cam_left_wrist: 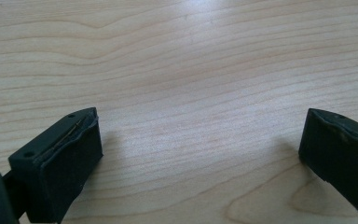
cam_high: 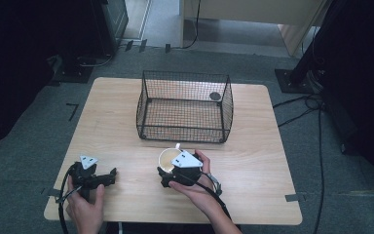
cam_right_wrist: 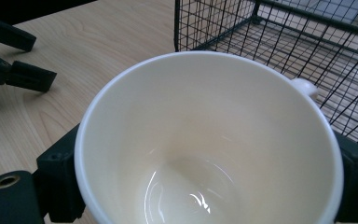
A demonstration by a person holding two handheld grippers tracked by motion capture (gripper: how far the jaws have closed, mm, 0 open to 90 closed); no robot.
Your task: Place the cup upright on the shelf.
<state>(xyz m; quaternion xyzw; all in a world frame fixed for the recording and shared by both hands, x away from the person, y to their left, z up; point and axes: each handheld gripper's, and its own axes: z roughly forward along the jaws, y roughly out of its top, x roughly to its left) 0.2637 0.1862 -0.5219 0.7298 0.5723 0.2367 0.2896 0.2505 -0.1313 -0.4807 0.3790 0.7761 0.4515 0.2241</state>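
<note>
White cup [cam_right_wrist: 205, 140], base cut off, sits clamped in the right gripper [cam_right_wrist: 205, 186]; the left gripper [cam_left_wrist: 200, 154] gapes empty.

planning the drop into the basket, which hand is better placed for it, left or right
Right. The right gripper already has its jaws around the white cup, just in front of the wire basket. The left gripper is open over bare table, farther away.
</note>
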